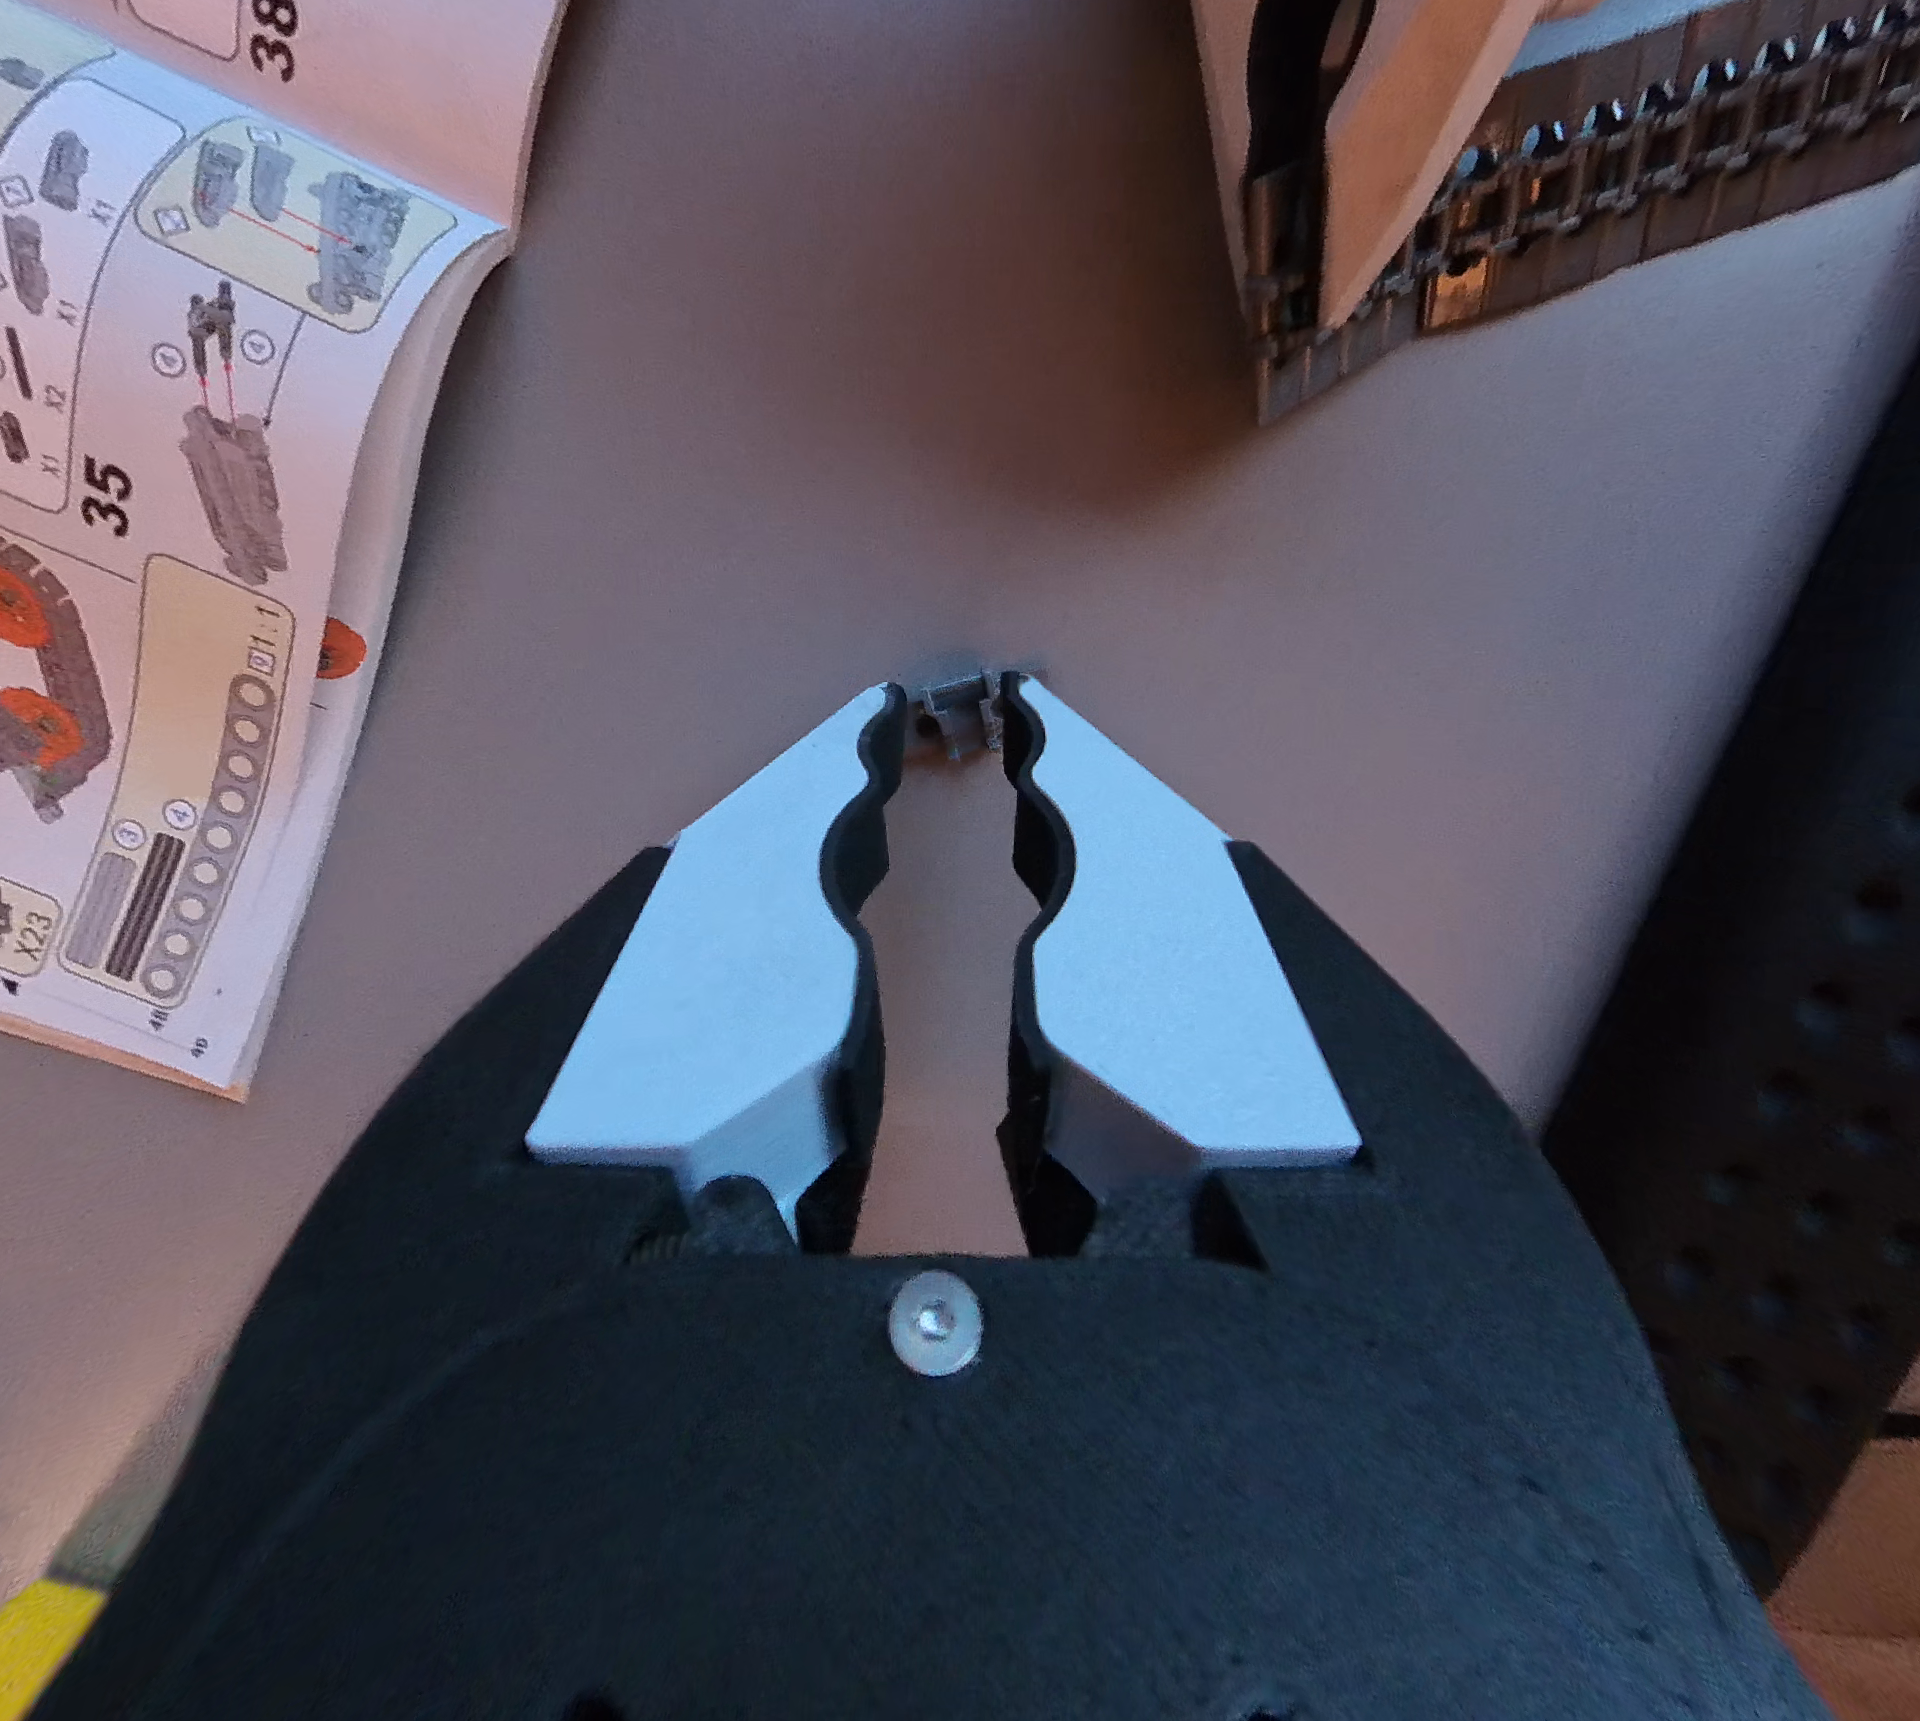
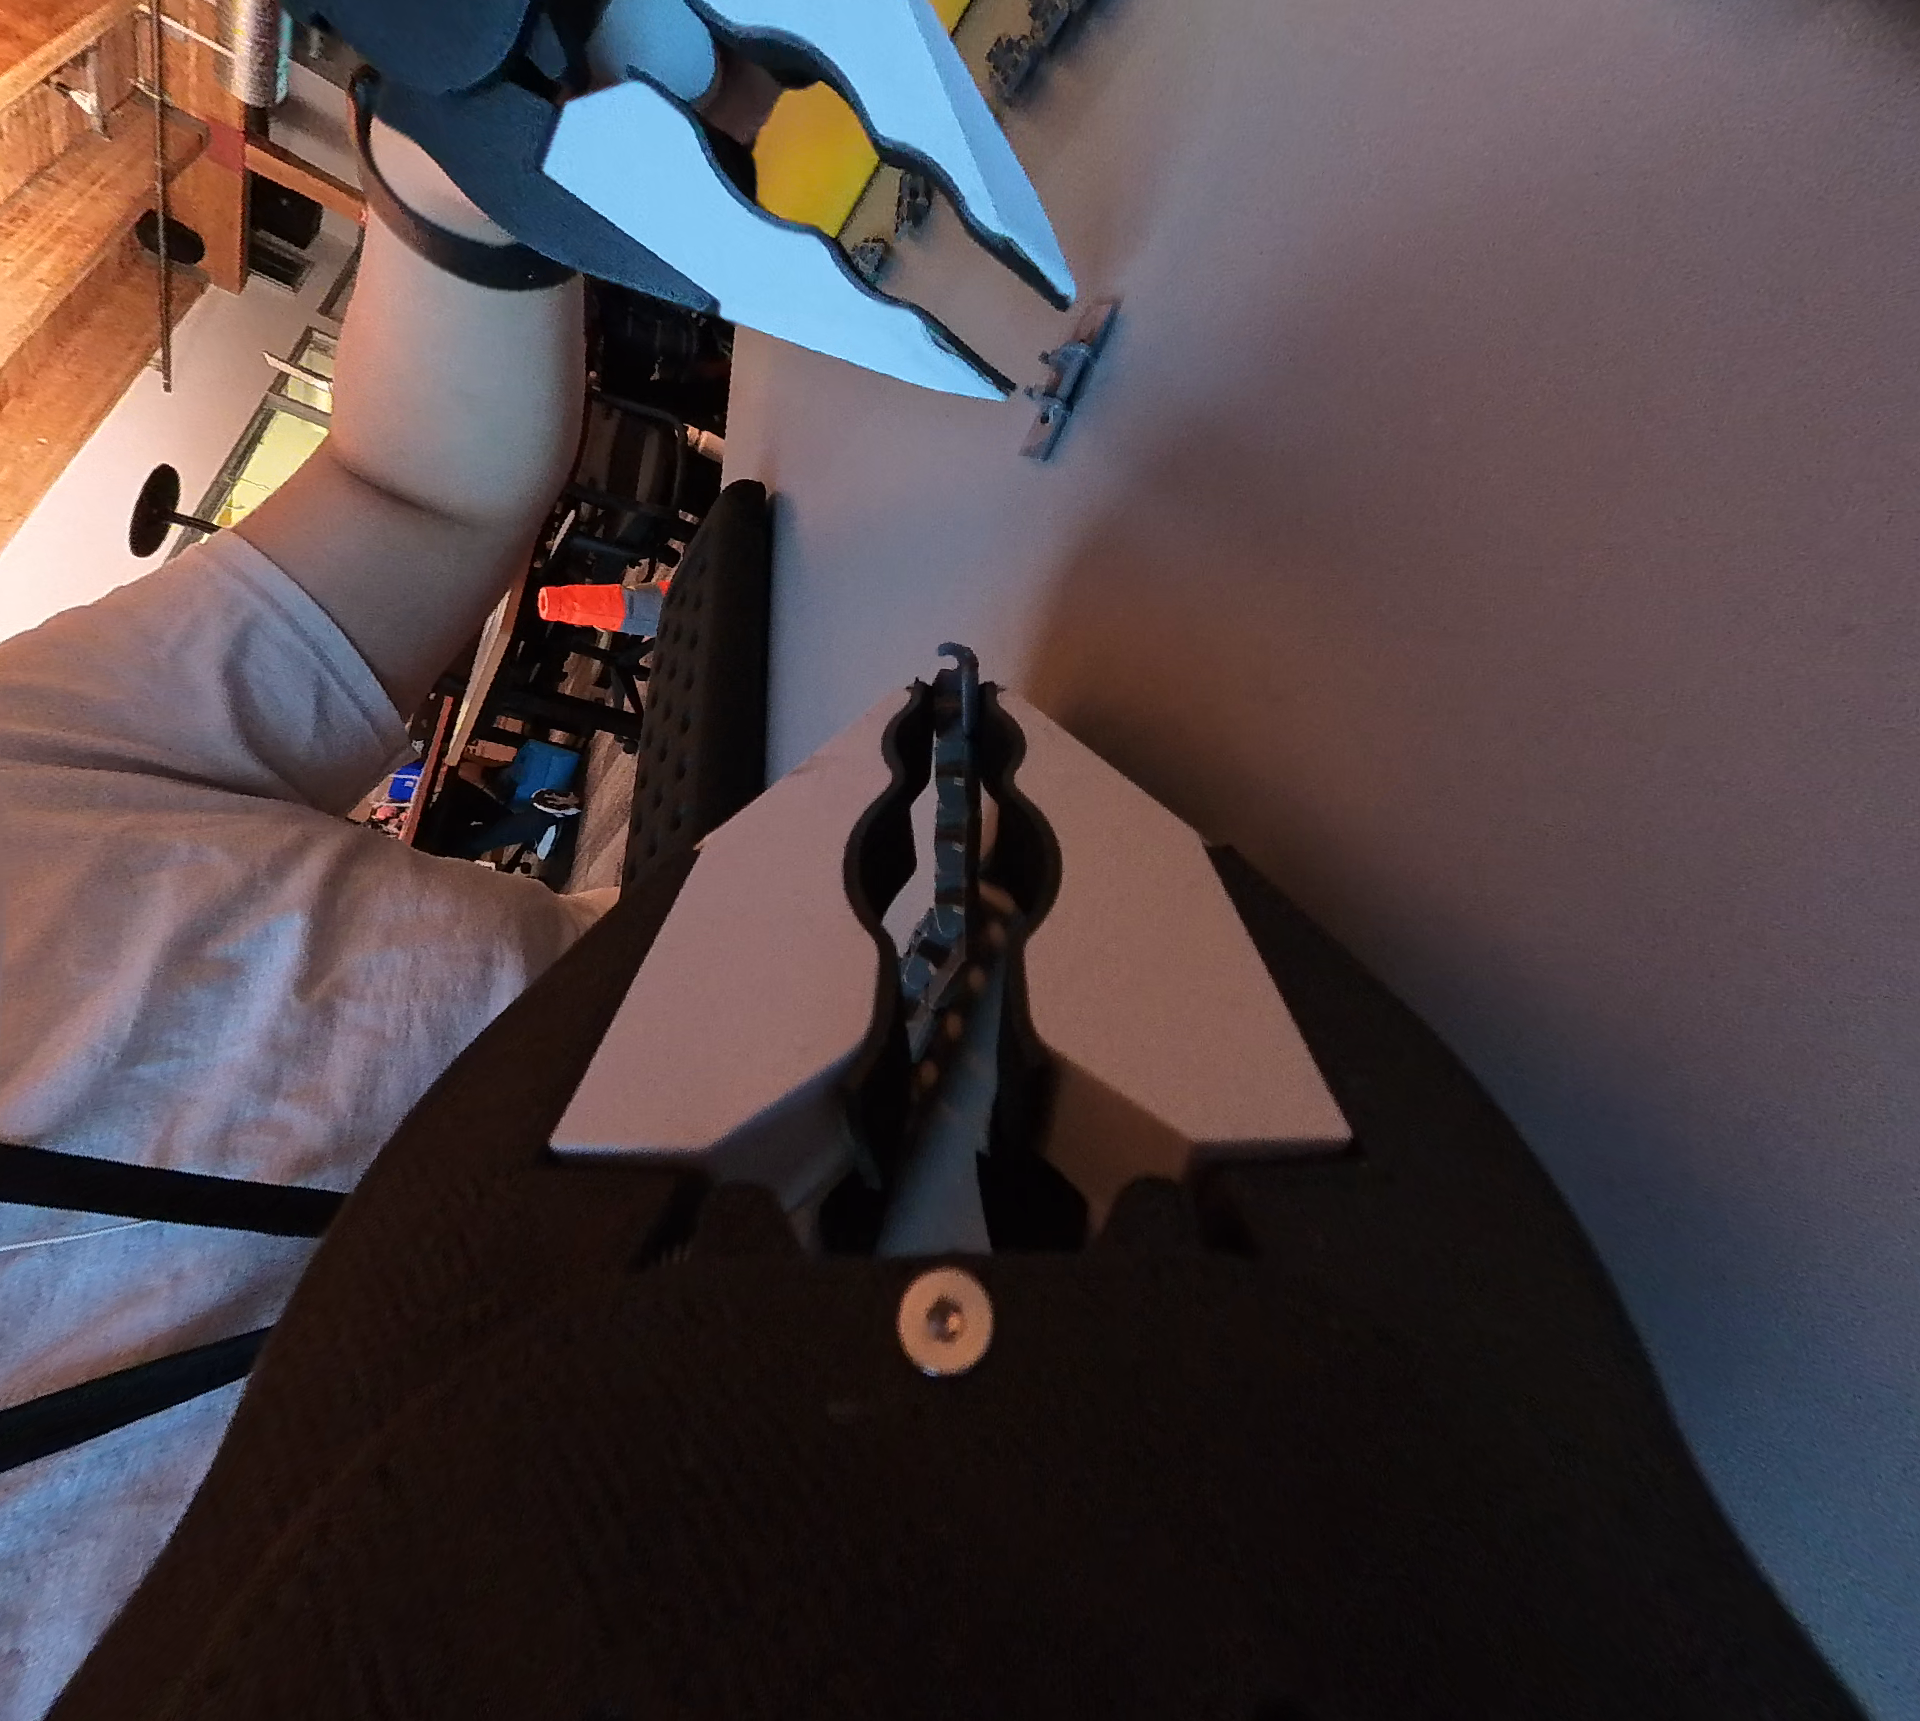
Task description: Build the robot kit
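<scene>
Left gripper [image 1: 951,710] down at the table [image 1: 831,321], jaws apart either side of a small grey link [image 1: 958,715], its length lying crosswise between the tips; beyond, right gripper [image 2: 954,697] clamped on the track chain [image 2: 951,840], well apart; booklet [image 1: 208,424] farther left.

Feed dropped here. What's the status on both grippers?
Left gripper open, tips astride grey link on table. Right gripper shut on track chain. Booklet left, clear.
</scene>
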